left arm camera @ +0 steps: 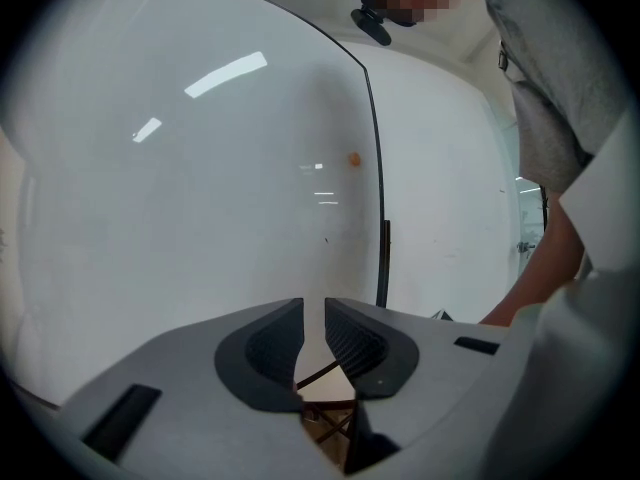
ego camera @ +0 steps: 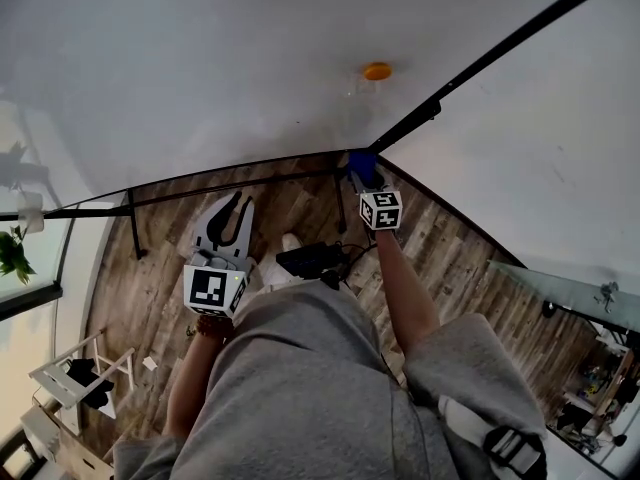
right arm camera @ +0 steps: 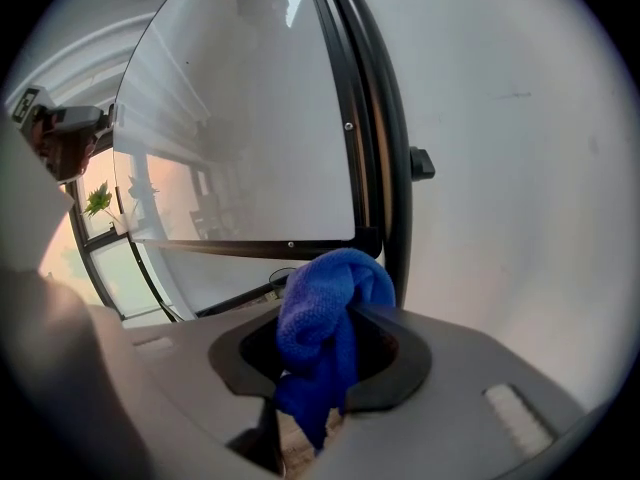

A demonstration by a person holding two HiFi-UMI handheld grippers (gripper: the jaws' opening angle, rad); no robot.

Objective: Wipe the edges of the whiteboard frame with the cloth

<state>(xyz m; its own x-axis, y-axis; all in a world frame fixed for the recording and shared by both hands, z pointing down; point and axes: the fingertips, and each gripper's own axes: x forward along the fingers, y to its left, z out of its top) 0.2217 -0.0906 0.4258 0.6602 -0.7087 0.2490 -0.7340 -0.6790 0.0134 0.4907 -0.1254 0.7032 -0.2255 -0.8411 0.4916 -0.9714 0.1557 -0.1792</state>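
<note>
The whiteboard (ego camera: 250, 68) fills the upper head view, with a black frame (ego camera: 230, 183) along its lower edge and another frame bar (ego camera: 480, 68) up its right side. My right gripper (ego camera: 362, 176) is shut on a blue cloth (ego camera: 362, 165) at the board's lower right corner. In the right gripper view the cloth (right arm camera: 325, 318) bulges out of the gripper (right arm camera: 335, 313), close to the frame corner (right arm camera: 370, 238). My left gripper (ego camera: 238, 208) hangs lower left, over the floor. Its jaws (left arm camera: 314, 318) stand a narrow gap apart with nothing between them, pointing at the board's surface.
An orange magnet (ego camera: 377, 71) sticks on the board. A black clip (ego camera: 432, 111) sits on the right frame bar. The board's stand leg (ego camera: 133, 223) drops to the wood floor. A black device (ego camera: 312, 258) lies on the floor, a white rack (ego camera: 85, 368) stands lower left, and a plant (ego camera: 12, 253) is at the left.
</note>
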